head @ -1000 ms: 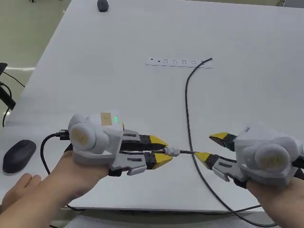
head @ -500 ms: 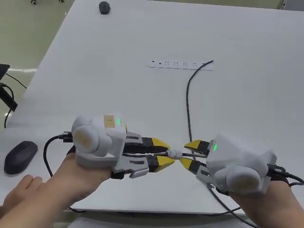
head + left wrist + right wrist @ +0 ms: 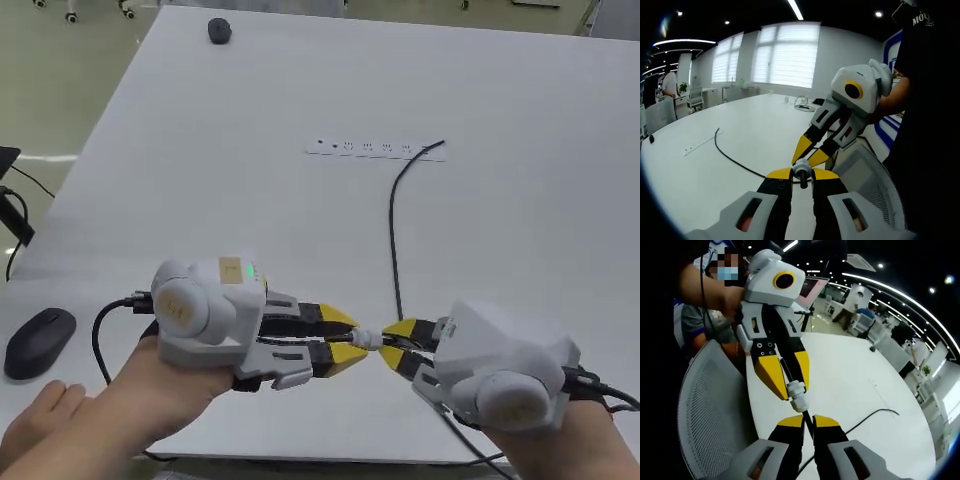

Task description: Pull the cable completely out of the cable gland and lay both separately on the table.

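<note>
Cable gland (image 3: 367, 338), a single small pale fitting, sits clamped between the yellow-tipped jaws of the left gripper (image 3: 348, 338), poking out just past their tips and held up above the near edge of the white table (image 3: 200, 180). One thin black cable (image 3: 807, 416) comes out of the cable gland's front end and runs straight into the right gripper (image 3: 395, 343), whose two jaws are pinched closed on it right beside the fitting. The two grippers point at each other, tip nearly to tip, with a very short stretch of cable showing between them. In the left gripper view the gland lies dead centre between that gripper's own two tips, and the right gripper reaches in from above and to the right. In the right gripper view the cable rises from between the closed tips to the gland, with the left gripper directly ahead. Each gripper is held in one hand. Well ahead of both grippers, one white power strip (image 3: 370, 149) lies flat on the table, and one long black cord (image 3: 392, 230) curves from its end back toward the grippers and passes under them; I cannot tell whether it joins the held cable. Two computer mice are on the table: one mouse (image 3: 38, 340) just outside the left gripper, a second mouse (image 3: 218, 30) far ahead of it.
</note>
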`<state>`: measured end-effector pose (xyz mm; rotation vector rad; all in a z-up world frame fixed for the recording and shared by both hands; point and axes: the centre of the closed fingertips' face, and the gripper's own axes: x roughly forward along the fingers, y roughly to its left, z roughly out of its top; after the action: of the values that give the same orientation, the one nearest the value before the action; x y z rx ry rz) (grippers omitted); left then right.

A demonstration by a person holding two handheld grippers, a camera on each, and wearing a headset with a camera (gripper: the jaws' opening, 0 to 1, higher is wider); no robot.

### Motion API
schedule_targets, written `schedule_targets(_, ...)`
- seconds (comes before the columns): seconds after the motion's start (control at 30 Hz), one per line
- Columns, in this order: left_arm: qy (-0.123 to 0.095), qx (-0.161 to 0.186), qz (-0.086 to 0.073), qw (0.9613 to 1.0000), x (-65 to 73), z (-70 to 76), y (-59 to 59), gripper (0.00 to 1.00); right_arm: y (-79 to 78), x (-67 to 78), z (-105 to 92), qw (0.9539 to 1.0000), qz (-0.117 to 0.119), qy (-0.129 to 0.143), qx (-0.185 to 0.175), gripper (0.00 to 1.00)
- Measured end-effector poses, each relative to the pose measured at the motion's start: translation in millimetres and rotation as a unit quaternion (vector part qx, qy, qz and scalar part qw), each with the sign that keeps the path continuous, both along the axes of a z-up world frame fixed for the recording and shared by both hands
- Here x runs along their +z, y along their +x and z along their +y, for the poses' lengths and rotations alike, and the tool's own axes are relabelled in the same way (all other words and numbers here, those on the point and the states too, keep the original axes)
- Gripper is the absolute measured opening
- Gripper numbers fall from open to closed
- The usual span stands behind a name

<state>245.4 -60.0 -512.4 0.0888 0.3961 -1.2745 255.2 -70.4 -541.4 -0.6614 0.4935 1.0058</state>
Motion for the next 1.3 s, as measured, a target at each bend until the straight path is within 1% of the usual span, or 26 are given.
schedule_targets(0.07,-0.001,0.001,0.0,1.0,0.7,0.2,0.3,0.15,0.1,-1.6,-1.8,0.9999,0.007,0.005,-0.006,0.0)
schedule_targets(0.1,-0.001,0.001,-0.001,1.0,1.3,0.3,0.3,0.15,0.1,-2.7,-3.5,0.9998,0.015,0.007,-0.013,0.0)
schedule_targets(0.13,-0.001,0.001,-0.001,1.0,1.6,0.4,0.4,0.15,0.2,-2.7,-4.0,0.9997,0.016,0.009,-0.015,0.0)
schedule_targets(0.17,-0.004,0.003,-0.001,1.0,2.8,0.3,0.7,0.15,1.3,-1.7,-5.1,0.9995,0.018,0.018,-0.02,0.0)
schedule_targets(0.2,-0.005,0.003,-0.001,1.0,3.0,0.3,0.8,0.15,0.9,-3.7,-7.3,0.999,0.028,0.021,-0.029,0.0)
schedule_targets(0.27,-0.007,0.005,-0.001,1.0,4.2,0.1,1.4,0.15,3.2,-5.4,-11.9,0.9987,0.029,0.021,-0.037,0.0)
schedule_targets(0.37,-0.01,0.007,-0.002,0.9999,6.5,-0.4,2.0,0.15,4.5,-8.0,-17.4,0.9979,0.037,0.023,-0.049,0.0)
schedule_targets(0.47,-0.013,0.008,-0.003,0.9999,8.2,-0.8,2.0,0.15,5.5,-11.6,-24.1,0.9963,0.051,0.027,-0.064,0.0)
schedule_targets(0.57,-0.014,0.01,-0.003,0.9998,8.6,-0.7,2.0,0.15,5.8,-18.9,-32.0,0.9937,0.069,0.03,-0.083,0.0)
schedule_targets(0.63,-0.014,0.009,-0.003,0.9999,8.5,-1.2,1.3,0.15,5.2,-21.1,-34.1,0.9923,0.077,0.037,-0.09,0.0)
schedule_targets(0.73,-0.008,0.007,-0.005,0.9999,6.3,-2.0,-0.8,0.15,3.1,-26.6,-34.8,0.9926,0.079,0.032,-0.087,0.0)
schedule_targets(0.9,-0.006,0.008,-0.006,0.9999,5.2,0.5,-1.9,0.15,0.7,-33.7,-36.1,0.9919,0.083,0.033,-0.091,0.0)
schedule_targets(0.93,-0.008,0.01,-0.006,0.9999,6.1,2.1,-1.9,0.15,0.0,-37.0,-37.0,0.9918,0.085,0.026,-0.091,0.0)
schedule_targets(0.97,-0.014,0.012,-0.006,0.9998,8.2,3.3,-1.3,0.15,0.1,-39.6,-39.0,0.9921,0.083,0.02,-0.092,0.0)
schedule_targets(1.0,-0.016,0.014,-0.003,0.9998,8.5,4.8,-0.7,0.15,1.1,-42.3,-41.8,0.9918,0.082,0.018,-0.096,0.0)
schedule_targets(1.03,-0.014,0.013,-0.002,0.9998,6.7,5.8,-0.8,0.15,1.4,-43.0,-42.6,0.9917,0.082,0.018,-0.097,0.0)
schedule_targets(1.07,-0.008,0.012,-0.002,0.9999,4.1,6.7,-1.5,0.15,1.0,-44.4,-44.2,0.9917,0.082,0.018,-0.098,0.0)
schedule_targets(1.1,-0.003,0.011,-0.005,0.9999,1.8,7.5,-2.4,0.15,0.9,-45.0,-45.0,0.9918,0.08,0.016,-0.098,0.0)
schedule_targets(1.2,-0.01,0.012,-0.002,0.9999,2.8,8.1,-3.9,0.15,1.7,-43.9,-44.5,0.9925,0.075,0.013,-0.096,0.0)
schedule_targets(1.3,-0.009,0.014,-0.002,0.9999,1.0,8.7,-4.6,0.15,4.1,-42.5,-42.0,0.9927,0.073,0.013,-0.096,0.0)
